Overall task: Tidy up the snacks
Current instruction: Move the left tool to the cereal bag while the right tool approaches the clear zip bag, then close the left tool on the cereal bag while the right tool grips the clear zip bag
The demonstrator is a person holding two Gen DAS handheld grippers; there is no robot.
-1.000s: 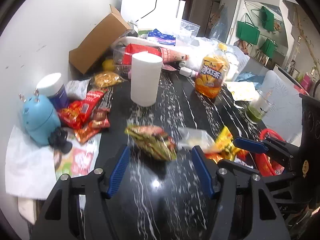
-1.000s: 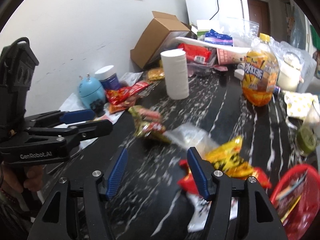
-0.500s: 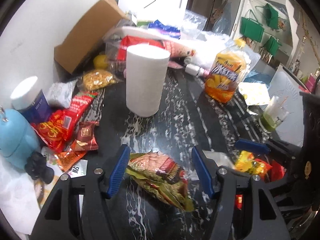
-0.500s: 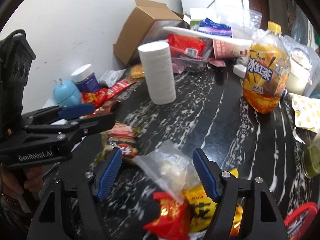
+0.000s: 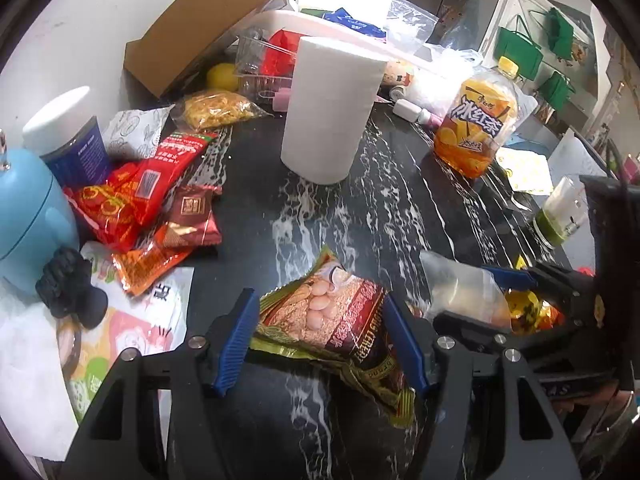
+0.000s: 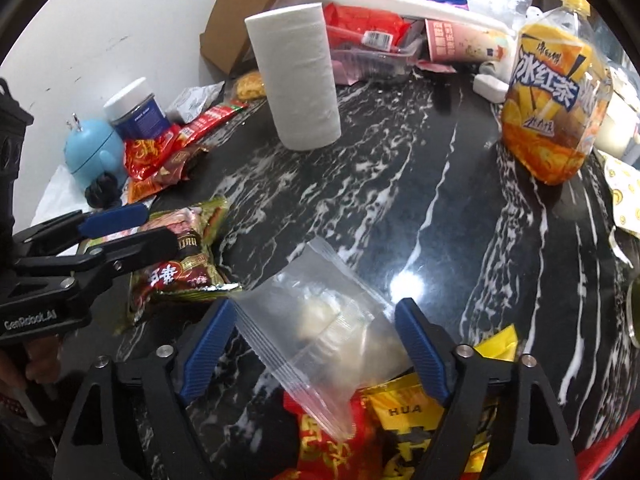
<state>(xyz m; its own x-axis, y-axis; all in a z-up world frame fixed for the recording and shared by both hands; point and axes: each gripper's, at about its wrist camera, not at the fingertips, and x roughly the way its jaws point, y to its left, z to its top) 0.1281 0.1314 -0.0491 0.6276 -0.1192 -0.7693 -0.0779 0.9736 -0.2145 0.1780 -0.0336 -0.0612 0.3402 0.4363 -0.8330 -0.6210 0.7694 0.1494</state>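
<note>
I see open room down the middle of the black, white-veined marble surface [image 6: 420, 184], between the upright white paper-towel roll [image 6: 296, 80] and the orange iced-tea bottle [image 6: 556, 92]. To my left, a pile of red foil snack packets [image 5: 140, 192] and a light-blue rounded gadget [image 5: 28, 216] crowd the wall side. Behind the roll, a tilted brown cardboard box [image 5: 200, 24] and clear plastic containers [image 5: 264, 68] block the back.
</note>
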